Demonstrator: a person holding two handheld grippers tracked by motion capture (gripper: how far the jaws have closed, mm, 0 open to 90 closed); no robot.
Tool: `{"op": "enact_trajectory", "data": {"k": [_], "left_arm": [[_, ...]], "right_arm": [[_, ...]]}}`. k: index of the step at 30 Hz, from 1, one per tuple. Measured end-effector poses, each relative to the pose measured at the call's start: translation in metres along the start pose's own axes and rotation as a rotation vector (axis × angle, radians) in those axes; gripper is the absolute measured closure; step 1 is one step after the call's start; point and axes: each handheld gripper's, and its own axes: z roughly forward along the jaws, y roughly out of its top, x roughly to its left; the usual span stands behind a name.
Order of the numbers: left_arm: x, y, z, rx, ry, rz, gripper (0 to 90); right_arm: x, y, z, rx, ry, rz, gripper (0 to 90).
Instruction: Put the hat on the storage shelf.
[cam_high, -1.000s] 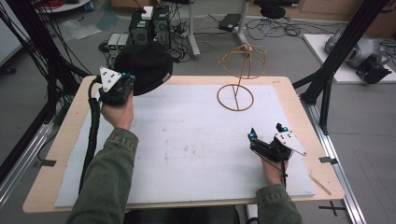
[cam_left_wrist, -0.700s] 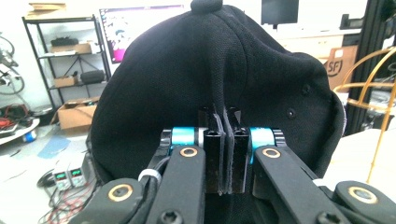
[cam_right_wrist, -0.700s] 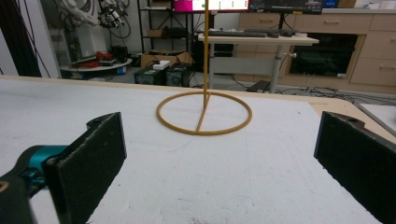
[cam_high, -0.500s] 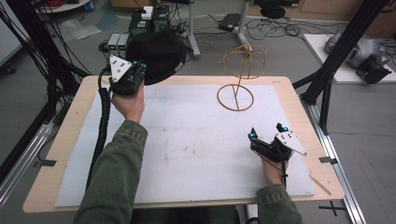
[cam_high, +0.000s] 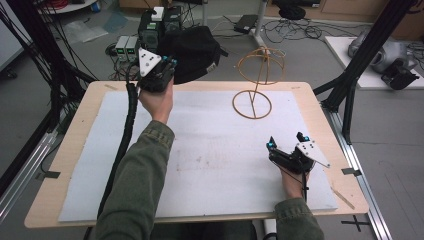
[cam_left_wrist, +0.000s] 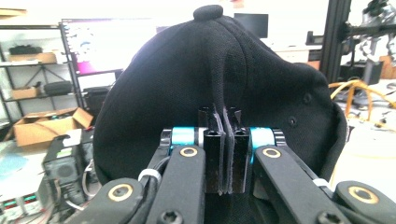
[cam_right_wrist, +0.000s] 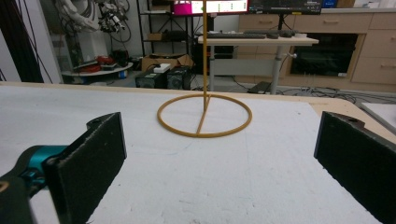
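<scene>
The black cap (cam_high: 192, 52) hangs in the air past the far edge of the desk (cam_high: 320, 107), left of the middle, above the floor and the boxes of electronics (cam_high: 150, 35) there. The left hand-held gripper (cam_high: 167, 67) holds it by a fold of cloth: in the left gripper view the jaws are pressed together on a pinch of the cap (cam_left_wrist: 224, 70), whose crown bulges up behind them with the button on top.

To the right of the cap stands a wire hat stand (cam_high: 255, 85) — a yellow ring flat on the desk, a thin stem, and a round wire cage at the top. The cap is near the cage but apart from it.

The right hand-held gripper (cam_high: 286, 145) rests low near the front right of the desk, well apart from the cap. Its jaws stand wide with nothing between them, and the right gripper view looks between them at the ring of the stand (cam_right_wrist: 204, 115) across bare white surface.

A white sheet (cam_high: 215, 150) covers most of the desk, faintly smudged near the middle, with pale wood showing round its edges. Around the desk are black frame posts (cam_high: 360, 65), loose cables (cam_high: 300, 30) on a grey floor, and — in the gripper views — shelves, a cardboard box (cam_left_wrist: 44, 128) and lit screens (cam_right_wrist: 210, 5).
</scene>
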Motion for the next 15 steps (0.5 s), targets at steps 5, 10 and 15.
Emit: {"op": "enact_trajectory", "data": {"k": [5,10,15], "left_arm": [[-0.014,0.007,0.014,-0.015,-0.036,-0.025,87.9],[-0.025,0.016,0.026,-0.037,-0.061,-0.052,88.0],[-0.033,0.022,0.038,-0.056,-0.080,-0.076,88.1]], "right_arm": [[0.000,0.000,0.000,0.002,0.004,0.001,1.3],[0.001,0.000,0.000,0.003,0.008,0.001,1.3],[0.001,0.000,0.001,-0.004,0.009,0.005,1.3]]}}
